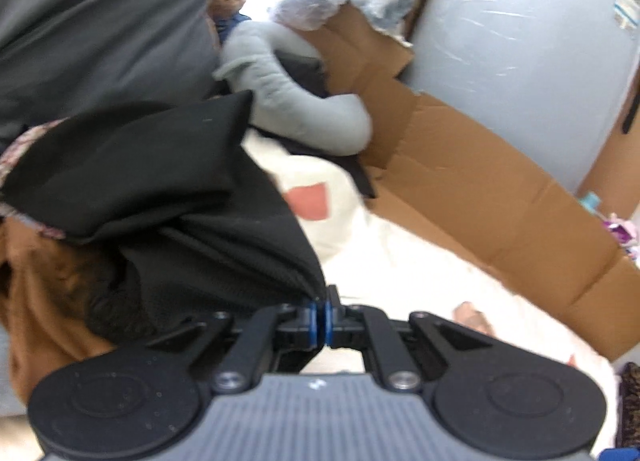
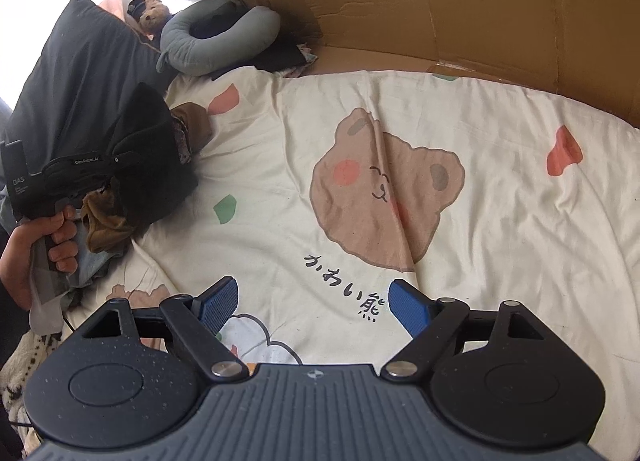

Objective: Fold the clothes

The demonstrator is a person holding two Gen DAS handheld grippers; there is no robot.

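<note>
My landmark is the cream bedspread (image 2: 460,109) with the bear-face print (image 2: 384,189), and I place everything against it. Along its far edge stands a wall of flattened brown cardboard (image 2: 440,9). At its far left corner leans a dark grey pillow (image 2: 80,73). Just beside the pillow, at the head of the spread, lies a grey U-shaped neck cushion (image 2: 216,41), and a small teddy bear (image 2: 154,13) sits behind it.

On the left edge of the spread is the pile of clothes. On top of the pile is the black garment (image 1: 160,197). Brown cloth (image 1: 44,285) and a strip of patterned fabric (image 1: 24,141) show from under it.

My left gripper (image 1: 323,311) is clamped tight on a bunched fold of the black garment, and the cloth fans away from the blue pads. From the right wrist view I see my left hand (image 2: 36,245) wrapped around that tool's handle at the left edge of the spread.

My right gripper (image 2: 314,303) hangs over the near part of the spread, just below the bear face. Its jaws stand wide apart, with nothing between the blue pads (image 2: 410,309) but the printed cloth beneath.
</note>
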